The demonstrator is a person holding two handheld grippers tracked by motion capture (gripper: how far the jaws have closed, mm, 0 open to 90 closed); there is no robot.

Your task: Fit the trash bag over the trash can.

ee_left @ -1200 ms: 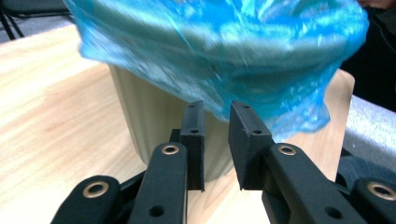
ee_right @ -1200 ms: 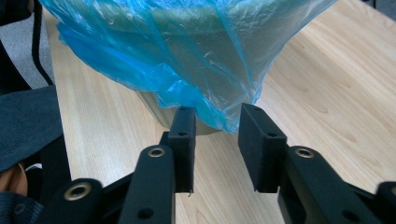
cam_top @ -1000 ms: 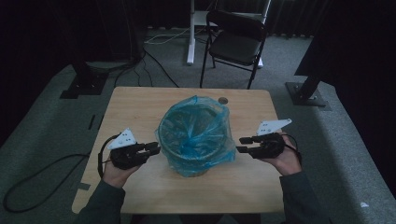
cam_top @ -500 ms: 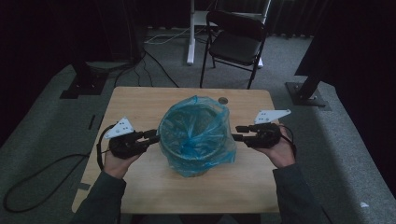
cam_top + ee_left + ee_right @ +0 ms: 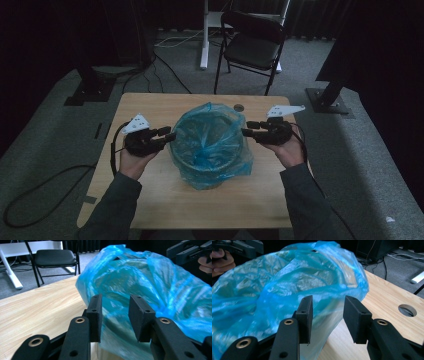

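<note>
High view: a wooden counter [image 5: 150, 200] sits mid-frame. A bucket lined with a blue plastic bag [image 5: 212, 145] stands at its centre. Left gripper [image 5: 169, 133] sits left of centre, held level, fingers pointing right at the bag's rim. Right gripper [image 5: 246, 128] sits right of centre, fingers pointing left at the opposite rim. Each has a grey three-cornered plate on top and a trailing cable. The person's forearms, in dark sleeves, enter from the bottom edge.

Left gripper view: fingers [image 5: 96, 315] stand apart with a clear gap, having just been opening. Blue film shows behind the gap, close to the tips; pads are not pressing on it, and whether the tips brush the plastic I cannot tell. The right gripper [image 5: 190, 251] shows in the upper right corner of the frame.

Right gripper view: fingers [image 5: 305, 315] are likewise spread wide, slightly wider than a moment back, with nothing clamped. The bag's crumpled side sits just beyond the tips on the left; bare counter lies on the right. A round hole in the counter [image 5: 407, 310] is at right centre.

No readable writing or labels anywhere.

Surroundings, high view: a black folding chair [image 5: 252, 45] is at upper centre behind the counter. A white desk leg [image 5: 204, 35] is beside it. Cables run across the grey floor [image 5: 50, 165].
</note>
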